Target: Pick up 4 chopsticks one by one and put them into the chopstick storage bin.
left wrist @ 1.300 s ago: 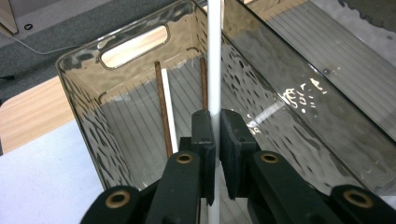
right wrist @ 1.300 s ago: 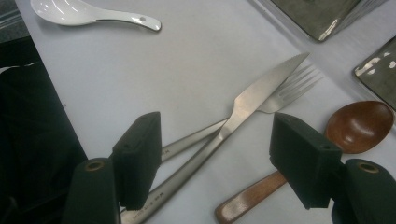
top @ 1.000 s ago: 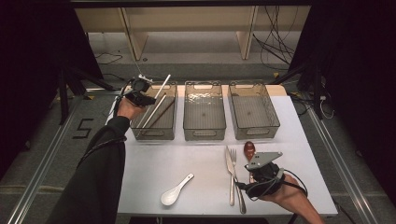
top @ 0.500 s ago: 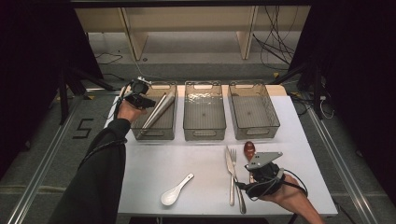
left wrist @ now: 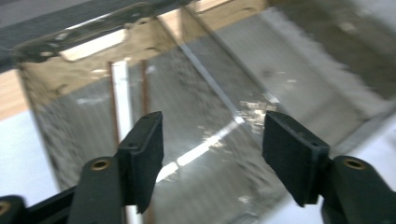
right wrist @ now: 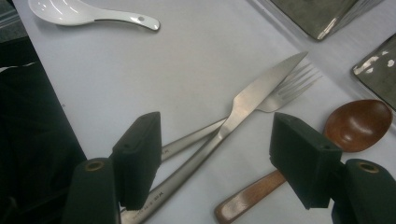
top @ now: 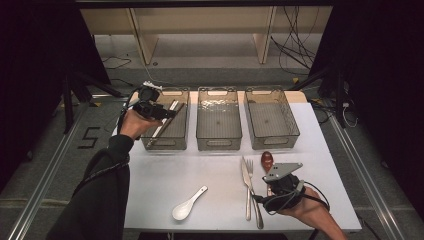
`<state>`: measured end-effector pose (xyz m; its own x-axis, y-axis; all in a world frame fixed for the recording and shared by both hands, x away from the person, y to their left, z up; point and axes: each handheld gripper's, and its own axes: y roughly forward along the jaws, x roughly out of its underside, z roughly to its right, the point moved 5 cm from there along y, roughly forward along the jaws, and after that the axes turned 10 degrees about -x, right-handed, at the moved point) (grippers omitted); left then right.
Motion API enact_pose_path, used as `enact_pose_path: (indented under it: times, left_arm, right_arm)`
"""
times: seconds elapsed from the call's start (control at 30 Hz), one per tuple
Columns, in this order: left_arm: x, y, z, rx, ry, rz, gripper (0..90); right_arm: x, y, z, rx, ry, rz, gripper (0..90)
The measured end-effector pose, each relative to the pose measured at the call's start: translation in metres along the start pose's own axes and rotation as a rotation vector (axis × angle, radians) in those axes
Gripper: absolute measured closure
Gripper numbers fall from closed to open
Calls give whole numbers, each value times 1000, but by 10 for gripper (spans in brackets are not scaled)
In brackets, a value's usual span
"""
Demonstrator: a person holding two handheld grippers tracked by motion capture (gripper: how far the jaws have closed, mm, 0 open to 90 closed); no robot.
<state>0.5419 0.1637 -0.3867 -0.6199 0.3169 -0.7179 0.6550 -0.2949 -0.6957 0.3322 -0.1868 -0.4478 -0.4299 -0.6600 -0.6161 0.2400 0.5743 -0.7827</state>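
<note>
The left claw point(top: 167, 113) hangs wide open and empty over the far-left bin point(top: 165, 142), where the chopsticks point(top: 164, 123) lie slanted; blur hides whether they have settled, so they may slide against the wall. The right claw point(right wrist: 215, 156), agape and empty, straddles the crossed knife point(right wrist: 243, 112) and fork point(right wrist: 280, 95) near the bench's point(top: 210, 170) front; closing here could pinch both or nudge the wooden spoon point(right wrist: 327, 140).
</note>
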Motion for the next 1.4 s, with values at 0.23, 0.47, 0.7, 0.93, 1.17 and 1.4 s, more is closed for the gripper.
enact_pose_path:
  times: [0.23,0.47,0.7,0.93,1.17,1.4]
  left_arm:
    - [18,-25,24,64,17,9,283]
    - [44,-35,48,100,66,-35,231]
    - [65,-40,71,134,117,-66,199]
    - [82,-43,79,144,120,-82,161]
    - [100,-48,78,147,93,-84,156]
    - [111,-53,81,152,90,-66,155]
  right_arm:
    - [0,0,1,4,5,-2,351]
    - [1,0,2,16,19,-9,351]
    - [3,1,3,22,28,-17,351]
    - [5,1,7,40,59,-27,353]
    - [9,0,13,62,105,-35,353]
    - [13,2,19,76,146,-40,353]
